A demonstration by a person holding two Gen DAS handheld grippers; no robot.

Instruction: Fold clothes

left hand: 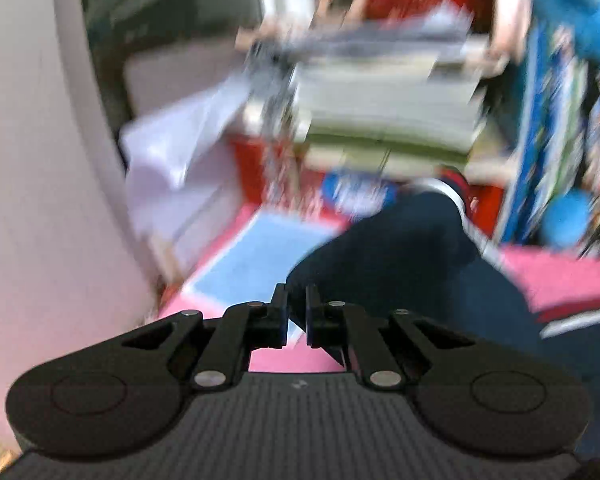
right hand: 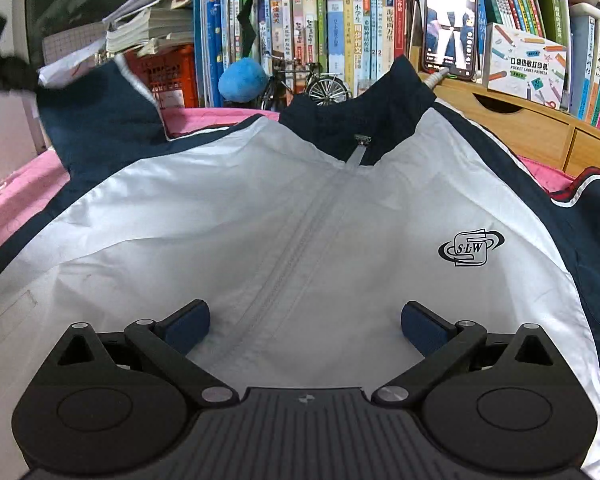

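A white and navy zip jacket (right hand: 300, 208) lies front up on the pink bed cover (right hand: 16, 196), collar toward the bookshelf. My right gripper (right hand: 305, 324) hovers open over its lower front, one blue pad on each side of the zip, with nothing between them. The jacket's navy left sleeve (right hand: 100, 108) is lifted off the cover. My left gripper (left hand: 296, 312) is shut on that navy sleeve (left hand: 400, 248), whose cloth runs from the jaws up and to the right. The left wrist view is heavily motion-blurred. The left gripper (right hand: 4, 72) shows as a dark blur at the far left of the right wrist view.
A bookshelf packed with books (right hand: 340, 24) stands behind the bed, with a phone (right hand: 450, 28) propped up on it. A wooden drawer unit (right hand: 520, 120) is at the right. A red crate (right hand: 168, 72), a paper stack (left hand: 388, 100), a blue plush ball (right hand: 242, 80) and a model bicycle (right hand: 304, 80) crowd the far edge.
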